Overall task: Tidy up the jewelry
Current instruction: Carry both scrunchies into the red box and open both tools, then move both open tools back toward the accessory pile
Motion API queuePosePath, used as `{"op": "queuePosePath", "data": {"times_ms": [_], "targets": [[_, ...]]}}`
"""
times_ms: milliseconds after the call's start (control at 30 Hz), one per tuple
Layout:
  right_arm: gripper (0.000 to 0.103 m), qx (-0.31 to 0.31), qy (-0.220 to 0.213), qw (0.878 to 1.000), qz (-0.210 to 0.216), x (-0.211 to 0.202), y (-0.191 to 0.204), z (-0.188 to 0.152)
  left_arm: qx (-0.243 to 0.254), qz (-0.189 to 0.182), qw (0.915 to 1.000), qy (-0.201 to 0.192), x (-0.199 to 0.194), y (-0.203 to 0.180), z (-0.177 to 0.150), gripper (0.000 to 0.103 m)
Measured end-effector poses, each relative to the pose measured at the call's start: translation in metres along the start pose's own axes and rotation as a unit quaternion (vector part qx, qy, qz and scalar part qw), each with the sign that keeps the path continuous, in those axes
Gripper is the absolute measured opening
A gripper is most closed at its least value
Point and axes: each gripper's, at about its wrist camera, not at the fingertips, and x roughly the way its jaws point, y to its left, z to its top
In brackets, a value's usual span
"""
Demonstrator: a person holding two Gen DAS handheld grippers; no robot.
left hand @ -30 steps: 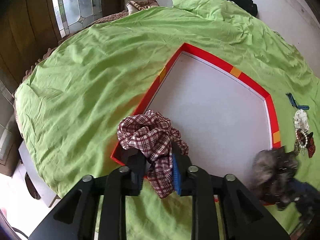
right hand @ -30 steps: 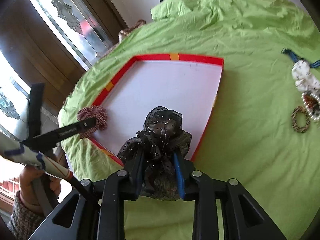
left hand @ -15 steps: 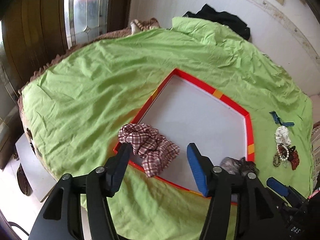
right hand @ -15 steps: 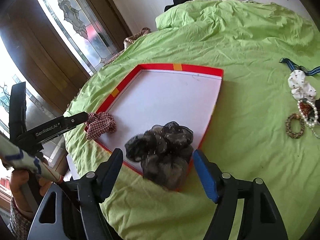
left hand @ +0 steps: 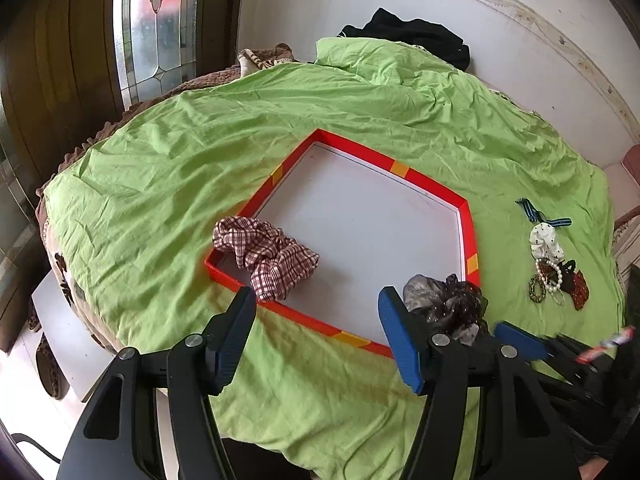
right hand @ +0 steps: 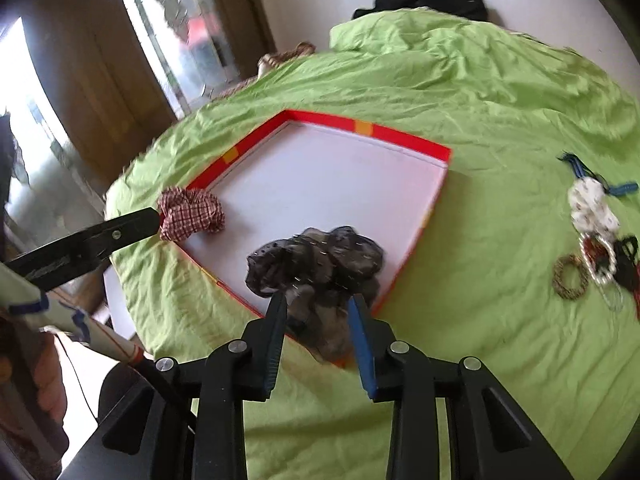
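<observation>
Since a second ago both scrunchies have left the jaws. The left gripper (left hand: 316,328), tilted down with jaws spread and empty, hangs near the red tray (left hand: 424,178)'s corner, where the plaid scrunchie (left hand: 266,256) drapes across the rim. The right gripper (right hand: 318,320), jaws closing, straddles the black scrunchie (right hand: 316,264) overhanging the tray's near edge.

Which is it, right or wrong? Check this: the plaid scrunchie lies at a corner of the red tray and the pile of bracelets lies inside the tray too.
Wrong on the bracelets. The plaid scrunchie does lie at a corner of the red tray, but the pile of bracelets lies outside it, on the green sheet. The left wrist view shows this.
</observation>
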Motion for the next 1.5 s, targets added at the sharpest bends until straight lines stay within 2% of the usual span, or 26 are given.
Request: {"op": "queuePosePath", "data": {"times_ms": [167, 300, 367, 433, 500, 700, 867, 1033, 1300, 1500], "targets": [[0.035, -0.008, 0.027, 0.999, -0.016, 0.033, 0.006, 0.006, -0.002, -0.003, 1.0000, 0.006, 0.002, 0.001, -0.001, 0.062], [0.035, 0.008, 0.022, 1.000, -0.005, 0.032, -0.001, 0.007, -0.002, -0.004, 0.9999, 0.011, 0.005, 0.001, -0.003, 0.063], [0.038, 0.028, 0.014, 0.999, 0.012, 0.020, -0.009, 0.005, 0.000, -0.001, 0.9999, 0.011, 0.004, -0.001, -0.005, 0.063], [0.046, 0.046, -0.004, 0.999, 0.020, 0.001, -0.017, 0.001, 0.007, 0.007, 0.9999, 0.009, 0.002, -0.007, -0.007, 0.063], [0.056, 0.064, -0.022, 0.997, 0.022, -0.018, -0.027, -0.006, 0.020, 0.020, 0.9996, 0.004, -0.001, -0.015, -0.011, 0.072], [0.064, 0.127, -0.061, 0.990, -0.003, -0.070, -0.071, -0.038, 0.069, 0.028, 0.9967, -0.032, -0.019, -0.056, -0.026, 0.090], [0.065, 0.161, -0.075, 0.983, -0.042, -0.099, -0.106, -0.070, 0.109, 0.012, 0.9933, -0.034, -0.033, -0.095, -0.039, 0.091], [0.066, 0.178, -0.089, 0.976, -0.084, -0.123, -0.135, -0.099, 0.142, 0.010, 0.9896, -0.017, -0.040, -0.130, -0.054, 0.091], [0.070, 0.197, -0.106, 0.968, -0.115, -0.146, -0.165, -0.126, 0.181, 0.007, 0.9835, -0.010, -0.047, -0.167, -0.069, 0.090], [0.070, 0.216, -0.108, 0.963, -0.119, -0.152, -0.182, -0.140, 0.205, 0.010, 0.9786, -0.005, -0.047, -0.186, -0.077, 0.091]]}}
